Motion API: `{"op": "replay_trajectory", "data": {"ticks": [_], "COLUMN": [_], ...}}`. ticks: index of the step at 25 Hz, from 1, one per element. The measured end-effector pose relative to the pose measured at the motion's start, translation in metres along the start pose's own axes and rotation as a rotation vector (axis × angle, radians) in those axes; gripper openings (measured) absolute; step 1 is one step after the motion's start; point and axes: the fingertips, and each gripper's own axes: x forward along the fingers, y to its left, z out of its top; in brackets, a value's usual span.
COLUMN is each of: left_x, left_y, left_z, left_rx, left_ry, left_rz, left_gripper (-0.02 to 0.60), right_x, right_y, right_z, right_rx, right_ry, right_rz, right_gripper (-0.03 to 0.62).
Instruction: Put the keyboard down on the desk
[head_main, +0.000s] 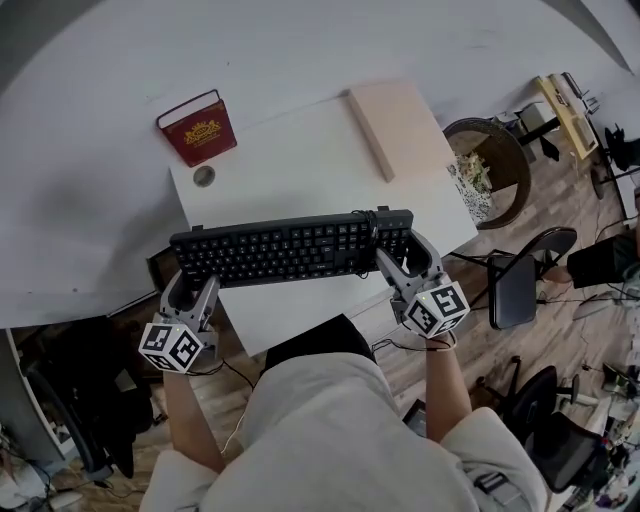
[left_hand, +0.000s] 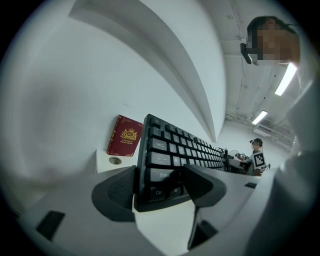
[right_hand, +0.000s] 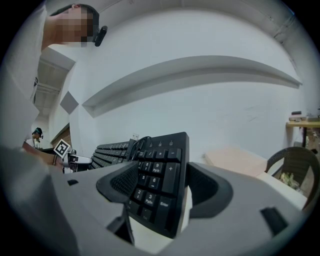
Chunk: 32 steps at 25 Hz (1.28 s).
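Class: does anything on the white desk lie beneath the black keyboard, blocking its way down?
Nothing visible does. Only bare white desk shows beneath the black keyboard; the red book and beige board lie farther back.

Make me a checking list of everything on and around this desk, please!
Surface: white desk, small, set against a white wall.
Job's things: black keyboard, held at both ends near the desk's front edge, left end past the desk's side; whether it touches the desk cannot be told.
Clutter: red book, small round disc, flat beige board, all beyond the keyboard.
Grippers: left gripper shut on the keyboard's left end; right gripper shut on its right end.
Cables: keyboard cable bundled on top of the keyboard, near its right end.
Surroundings: wooden floor, wicker chair and black chair to the right.
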Motion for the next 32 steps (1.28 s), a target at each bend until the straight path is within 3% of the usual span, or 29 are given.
{"op": "replay_trajectory", "data": {"ticks": [32], "left_x": [0.052], "left_y": [0.031], "left_z": [-0.085], "left_rx": [-0.162], "left_ry": [0.214], "left_rz": [0.080], "left_gripper": [0.291], "right_x": [0.046], "right_y": [-0.056], "right_z": [-0.093], "right_rx": [0.125], "right_ry": [0.275], "right_rz": [0.001], "right_gripper": [0.313]}}
